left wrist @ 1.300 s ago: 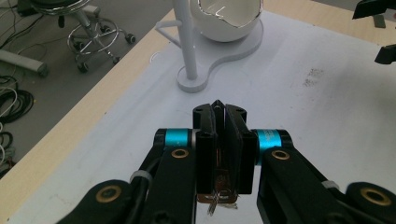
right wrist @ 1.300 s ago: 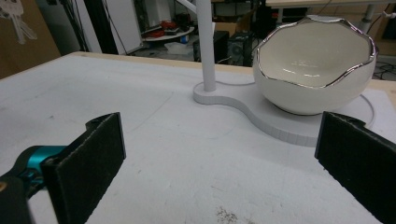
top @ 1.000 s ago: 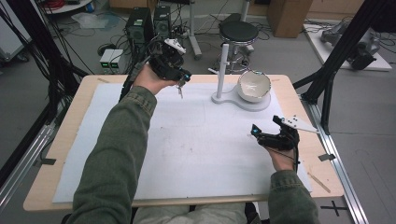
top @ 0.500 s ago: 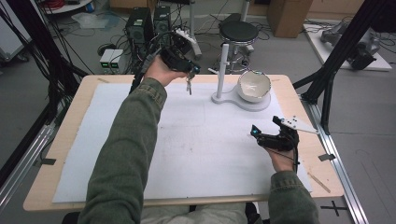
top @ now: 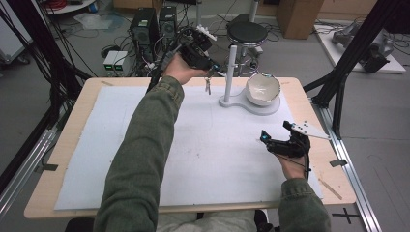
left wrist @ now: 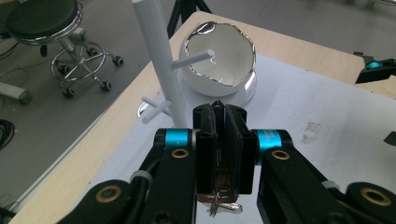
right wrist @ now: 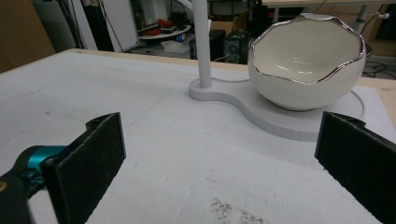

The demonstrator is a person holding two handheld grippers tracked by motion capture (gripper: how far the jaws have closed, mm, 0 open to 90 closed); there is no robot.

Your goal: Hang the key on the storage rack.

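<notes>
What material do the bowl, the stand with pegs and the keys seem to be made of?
Bowl: probably glazed ceramic, glossy white with a mirror-like silver rim that is jagged like a cracked eggshell.
Stand with pegs: likely matte white plastic, possibly printed; fine layer lines show on its base.
Keys: metal, by their silvery shine, clamped in the left gripper.

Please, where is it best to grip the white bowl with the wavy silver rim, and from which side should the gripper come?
Probably the bowl's rim, from above: one jaw inside, one outside. Its body is round and wide, and the thin wall opens upward. Come from the side away from the stand's post.
</notes>
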